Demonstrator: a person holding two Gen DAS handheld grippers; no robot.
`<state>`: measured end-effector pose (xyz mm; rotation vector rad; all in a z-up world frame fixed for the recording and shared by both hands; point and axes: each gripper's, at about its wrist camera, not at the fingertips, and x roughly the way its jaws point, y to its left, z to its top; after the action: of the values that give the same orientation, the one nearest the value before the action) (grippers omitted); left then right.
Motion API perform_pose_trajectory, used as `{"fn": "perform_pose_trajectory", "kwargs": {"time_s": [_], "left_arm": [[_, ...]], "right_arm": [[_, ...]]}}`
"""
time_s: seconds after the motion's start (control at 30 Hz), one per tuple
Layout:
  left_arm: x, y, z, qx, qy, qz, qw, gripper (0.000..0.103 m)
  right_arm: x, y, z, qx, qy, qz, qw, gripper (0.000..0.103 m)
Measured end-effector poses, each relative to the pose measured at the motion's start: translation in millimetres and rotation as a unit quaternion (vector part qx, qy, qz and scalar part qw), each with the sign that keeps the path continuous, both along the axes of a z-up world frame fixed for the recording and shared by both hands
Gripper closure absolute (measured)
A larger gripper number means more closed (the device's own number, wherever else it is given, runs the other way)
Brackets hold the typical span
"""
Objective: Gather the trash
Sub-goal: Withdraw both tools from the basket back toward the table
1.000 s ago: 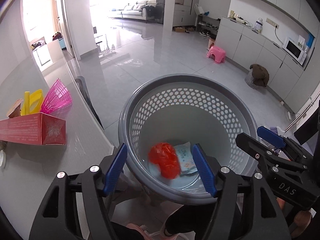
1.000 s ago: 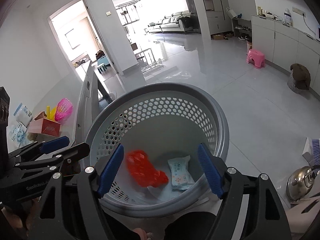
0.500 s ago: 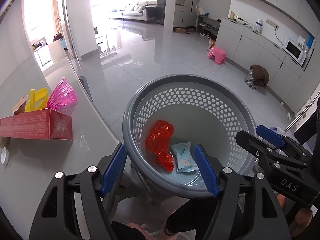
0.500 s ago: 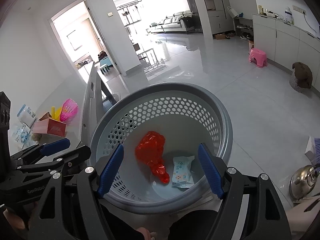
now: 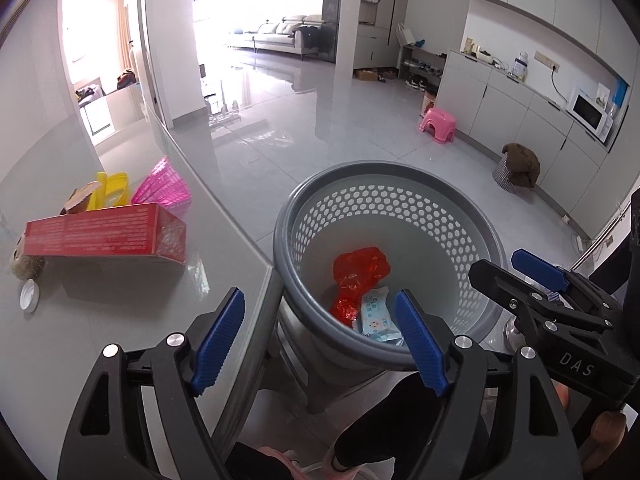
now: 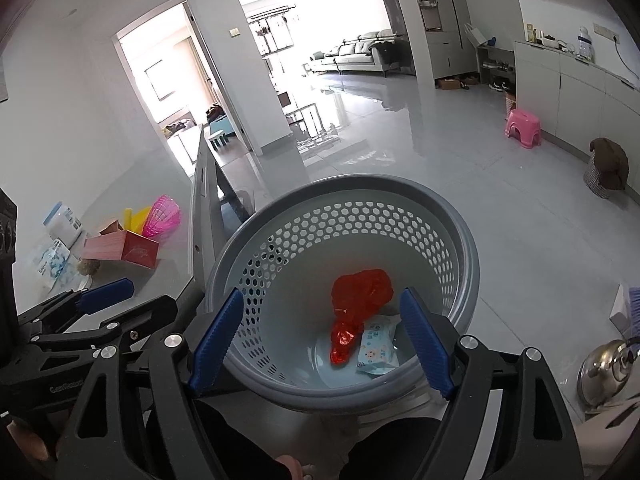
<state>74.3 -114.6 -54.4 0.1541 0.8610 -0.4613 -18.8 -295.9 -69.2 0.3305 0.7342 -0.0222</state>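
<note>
A grey perforated basket (image 5: 486, 240) (image 6: 464, 236) stands on the floor beside the table. Inside lie a crumpled red plastic bag (image 5: 358, 270) (image 6: 358, 294) and a pale blue wipes packet (image 5: 376, 314) (image 6: 376, 346). My left gripper (image 5: 320, 340) is open and empty, over the table corner and the basket's near rim. My right gripper (image 6: 322, 340) is open and empty above the basket's near rim. On the grey table (image 5: 100, 320) lie a red carton (image 5: 104, 236) (image 6: 120, 248), a pink net piece (image 5: 162, 192), yellow plastic (image 5: 110, 190) and a white cap (image 5: 30, 296).
A white canister (image 6: 64, 224) and a crumpled blue-white wrapper (image 6: 54, 262) lie at the table's far left. A steel kettle (image 6: 608, 372) sits at the right. A pink stool (image 5: 438, 124) and a dark-covered basket (image 5: 516, 166) stand by the cabinets.
The red bag has dropped and settled on the basket bottom beside the wipes packet. The left gripper has shifted left toward the table; both grippers stay open.
</note>
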Motion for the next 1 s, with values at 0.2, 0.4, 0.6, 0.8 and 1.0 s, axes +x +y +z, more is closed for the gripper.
{"fn": "perform_pose_trajectory", "kwargs": {"time_s": [0.2,0.4,0.6,0.8,1.0], "left_arm": [[-12.4,20.2,10.6,-0.005,-0.017,0.015,0.9997,0.026],[-24.5,49.5,19.4,-0.015,-0.028,0.039,0.9987,0.025],[-39.2,86.9,25.9,-0.018,-0.046,0.075,0.9960,0.019],[-48.5,127.4,28.1,-0.014,-0.055,0.116,0.9916,0.016],[-50.7,172.7,23.1,-0.016,-0.050,0.177,0.9829,0.016]], "right_arm": [[-7.2,17.4,13.4,-0.006,-0.013,0.011,1.000,0.026],[-14.6,37.6,24.1,-0.003,-0.025,0.034,0.999,0.025],[-17.4,64.2,31.6,-0.001,-0.032,0.062,0.998,0.025],[-10.2,94.6,35.5,-0.001,-0.035,0.095,0.995,0.025],[4.0,126.4,34.2,-0.007,-0.030,0.130,0.991,0.025]]}}
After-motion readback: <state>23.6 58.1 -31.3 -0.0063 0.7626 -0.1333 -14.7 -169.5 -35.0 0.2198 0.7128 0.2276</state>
